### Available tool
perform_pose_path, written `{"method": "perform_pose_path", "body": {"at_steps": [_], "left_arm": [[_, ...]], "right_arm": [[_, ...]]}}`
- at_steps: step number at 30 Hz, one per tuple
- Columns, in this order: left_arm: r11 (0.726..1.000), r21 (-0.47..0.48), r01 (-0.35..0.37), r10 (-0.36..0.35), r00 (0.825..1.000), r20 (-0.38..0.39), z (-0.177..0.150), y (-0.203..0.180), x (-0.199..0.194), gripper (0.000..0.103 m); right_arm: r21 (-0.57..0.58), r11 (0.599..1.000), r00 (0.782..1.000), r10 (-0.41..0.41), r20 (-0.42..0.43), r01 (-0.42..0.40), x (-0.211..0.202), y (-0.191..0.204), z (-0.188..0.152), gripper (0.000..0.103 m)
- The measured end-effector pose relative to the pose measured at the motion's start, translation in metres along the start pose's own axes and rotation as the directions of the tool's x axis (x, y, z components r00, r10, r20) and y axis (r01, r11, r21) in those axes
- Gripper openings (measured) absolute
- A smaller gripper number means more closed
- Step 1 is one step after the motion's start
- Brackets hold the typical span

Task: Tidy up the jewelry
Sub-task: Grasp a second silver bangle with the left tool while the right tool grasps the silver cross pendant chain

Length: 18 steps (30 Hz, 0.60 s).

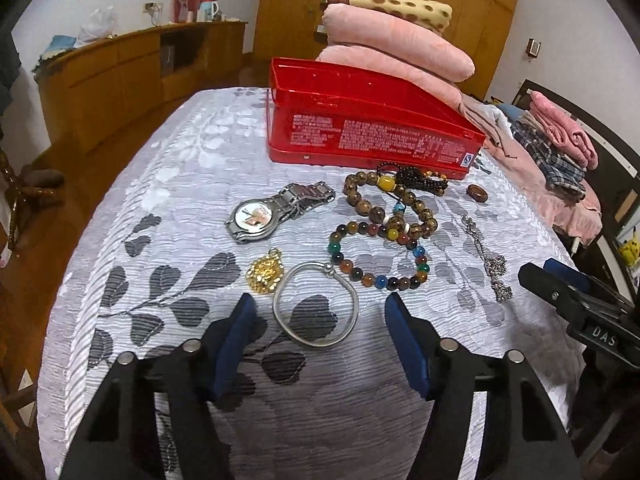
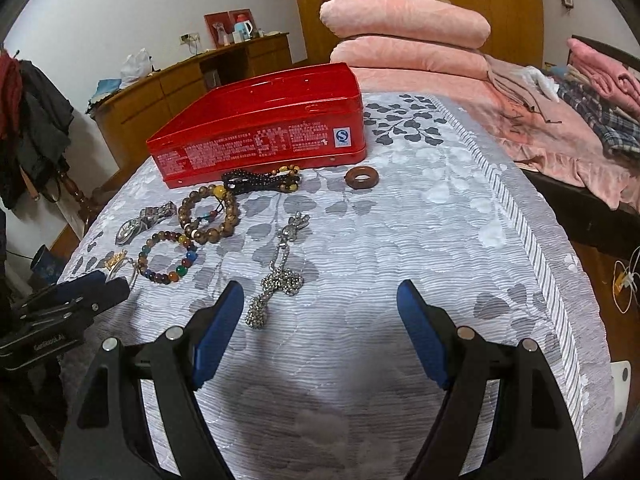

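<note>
A red tin box (image 1: 360, 120) stands on the grey leaf-patterned bedspread (image 1: 160, 184); it also shows in the right wrist view (image 2: 264, 132). In front of it lie a steel watch (image 1: 272, 210), brown bead bracelets (image 1: 384, 204), a multicoloured bead bracelet (image 1: 380, 256), a gold pendant (image 1: 266, 270), a silver bangle (image 1: 316, 304), a silver chain necklace (image 2: 280, 272) and a brown ring (image 2: 362, 176). My left gripper (image 1: 320, 308) is open, its fingers on either side of the bangle's near half. My right gripper (image 2: 320, 296) is open, with the chain's lower end just right of its left finger.
Folded pink quilts (image 1: 400, 44) and a spotted blanket are stacked behind the box. Clothes (image 1: 560, 140) lie at the right on the bed. A wooden cabinet (image 1: 120, 76) runs along the left wall. The bedspread's right edge (image 2: 552, 280) drops off.
</note>
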<state>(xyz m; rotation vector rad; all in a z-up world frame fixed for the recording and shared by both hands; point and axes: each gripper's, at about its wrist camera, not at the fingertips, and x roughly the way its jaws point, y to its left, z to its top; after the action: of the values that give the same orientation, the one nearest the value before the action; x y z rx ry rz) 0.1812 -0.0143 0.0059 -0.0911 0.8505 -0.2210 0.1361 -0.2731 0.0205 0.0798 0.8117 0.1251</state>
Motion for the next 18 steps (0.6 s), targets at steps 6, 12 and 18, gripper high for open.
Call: {"method": "perform_pose_path", "body": {"at_steps": [6, 12, 18], "left_arm": [[1.0, -0.02, -0.007, 0.007, 1.0, 0.003, 0.001, 0.0, 0.001, 0.036], [0.999, -0.035, 0.008, -0.008, 1.0, 0.002, 0.002, 0.004, 0.001, 0.026], [1.0, -0.023, 0.022, -0.022, 1.0, -0.004, 0.001, 0.001, 0.0, 0.036]], "right_arm": [[-0.009, 1.0, 1.0, 0.008, -0.019, -0.008, 0.006, 0.0, 0.002, 0.074], [-0.03, 0.999, 0.999, 0.025, -0.035, -0.027, 0.013, 0.006, 0.007, 0.068], [-0.057, 0.997, 0.995, 0.045, -0.09, -0.051, 0.027, 0.017, 0.009, 0.062]]}}
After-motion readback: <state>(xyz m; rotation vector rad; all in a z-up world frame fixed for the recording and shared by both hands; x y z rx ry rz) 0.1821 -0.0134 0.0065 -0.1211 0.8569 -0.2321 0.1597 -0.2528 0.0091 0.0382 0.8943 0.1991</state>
